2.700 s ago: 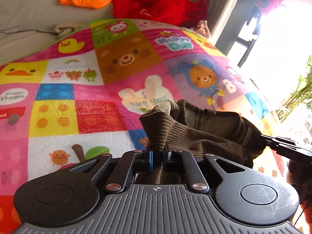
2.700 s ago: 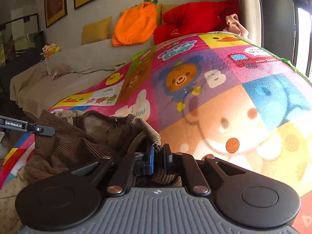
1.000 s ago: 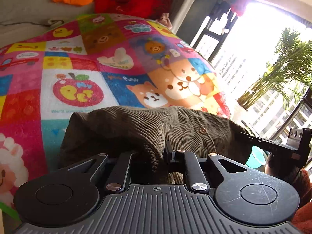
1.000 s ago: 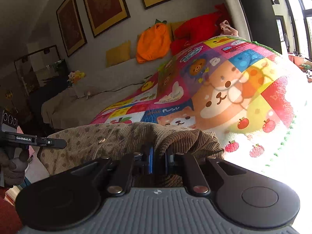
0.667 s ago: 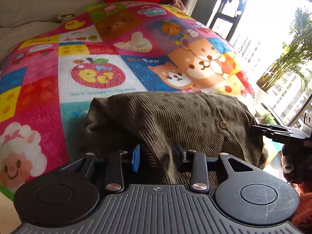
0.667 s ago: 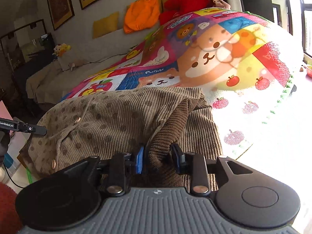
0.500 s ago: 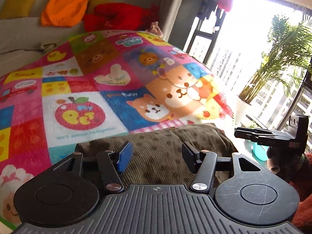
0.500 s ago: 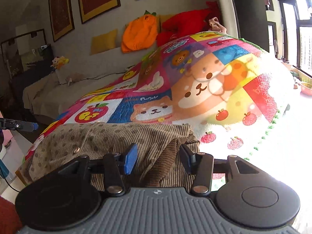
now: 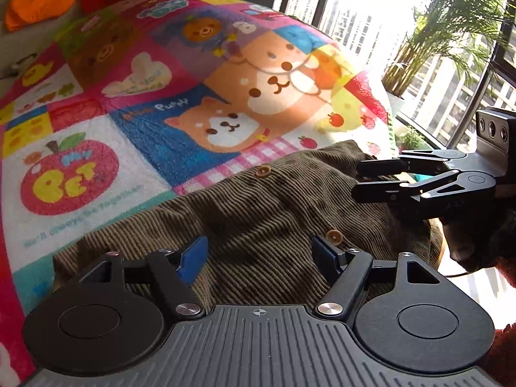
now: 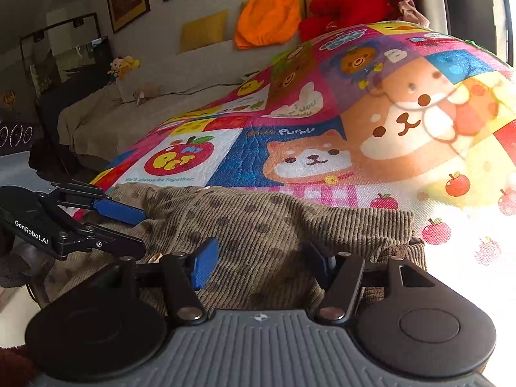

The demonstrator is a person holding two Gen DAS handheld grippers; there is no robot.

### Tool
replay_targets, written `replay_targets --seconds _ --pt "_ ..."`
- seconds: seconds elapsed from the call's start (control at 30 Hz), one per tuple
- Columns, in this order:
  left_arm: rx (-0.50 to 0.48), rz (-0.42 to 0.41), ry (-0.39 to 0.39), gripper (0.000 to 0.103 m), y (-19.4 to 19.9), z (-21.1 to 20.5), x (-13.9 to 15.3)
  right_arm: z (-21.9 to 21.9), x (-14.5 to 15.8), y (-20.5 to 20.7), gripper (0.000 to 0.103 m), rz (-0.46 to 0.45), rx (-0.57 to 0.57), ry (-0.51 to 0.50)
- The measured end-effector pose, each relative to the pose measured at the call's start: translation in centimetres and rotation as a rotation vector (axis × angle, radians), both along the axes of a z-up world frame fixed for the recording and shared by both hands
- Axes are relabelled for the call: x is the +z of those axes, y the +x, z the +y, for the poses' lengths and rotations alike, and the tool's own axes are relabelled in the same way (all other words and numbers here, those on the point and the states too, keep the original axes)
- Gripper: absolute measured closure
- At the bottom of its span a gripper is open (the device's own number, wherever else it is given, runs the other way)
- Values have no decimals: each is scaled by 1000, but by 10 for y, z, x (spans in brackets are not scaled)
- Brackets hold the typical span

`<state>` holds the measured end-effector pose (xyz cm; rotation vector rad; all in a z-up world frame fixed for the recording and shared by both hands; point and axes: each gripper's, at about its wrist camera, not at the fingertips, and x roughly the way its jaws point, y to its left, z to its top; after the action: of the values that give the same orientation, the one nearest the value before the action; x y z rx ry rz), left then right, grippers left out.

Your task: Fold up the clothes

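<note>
A brown corduroy garment [image 9: 258, 200] with tan buttons lies flat on the near edge of a colourful cartoon blanket [image 9: 225, 96]. My left gripper [image 9: 258, 251] hovers over its near part, jaws opening, blue pads [image 9: 193, 254] wide apart and not pressing the cloth. In the right wrist view the garment [image 10: 258, 219] shows dark spots. My right gripper [image 10: 259, 262] is over its near edge, jaws opening too, gripping nothing. Each gripper shows in the other's view: the right gripper [image 9: 358, 179] at the garment's right end, the left gripper [image 10: 138, 229] at its left end.
The blanket [image 10: 322, 113] covers a bed or sofa. An orange pumpkin cushion [image 10: 267, 16], a red plush [image 10: 351, 3] and a yellow cushion [image 10: 203, 30] sit at the back. A bright window with a palm plant [image 9: 451, 16] lies beyond the right edge.
Both grippers were shut on bunched corduroy; both have let go and their jaws have spread. The garment now lies flat on the blanket's near edge, and both grippers have drawn back from it.
</note>
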<state>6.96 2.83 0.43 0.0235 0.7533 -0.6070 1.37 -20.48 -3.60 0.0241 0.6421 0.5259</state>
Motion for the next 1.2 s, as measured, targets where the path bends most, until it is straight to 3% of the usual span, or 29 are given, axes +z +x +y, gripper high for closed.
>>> replay_targets --seconds 0.03,0.1,0.13,0.33,0.4,0.5,0.57,0.67,0.7,0.83,1.07,1.2 --pt "-4 -28 16 14 -1 7 7 -11 6 -5 34 -10 -24 8" --pt "19 -64 56 9 5 24 15 -33 16 -13 22 -24 -78 16" --pt "38 -62 70 9 12 33 16 -47 17 -15 22 -10 -121 25" --pt "109 52 67 9 47 73 -11 -114 -22 -8 21 253 -359 251" --pt "103 67 43 9 49 76 -20 -117 -26 -11 18 263 -374 322" --pt "101 56 19 9 50 76 -23 -103 -27 -7 18 317 -280 407" --pt "109 41 17 16 50 75 -25 -79 -26 1 20 313 -234 306" --pt "119 10 16 24 49 73 -27 -50 -21 18 59 253 -160 118" --pt "122 8 10 26 48 75 -27 -47 -20 27 66 259 -151 108" --pt "133 28 -60 38 48 85 -32 -24 -10 69 74 198 -99 -17" --pt "162 46 -124 43 40 92 -36 55 7 184 86 34 -11 -172" --pt "179 73 -189 47 32 84 -37 112 5 225 86 -90 52 -295"
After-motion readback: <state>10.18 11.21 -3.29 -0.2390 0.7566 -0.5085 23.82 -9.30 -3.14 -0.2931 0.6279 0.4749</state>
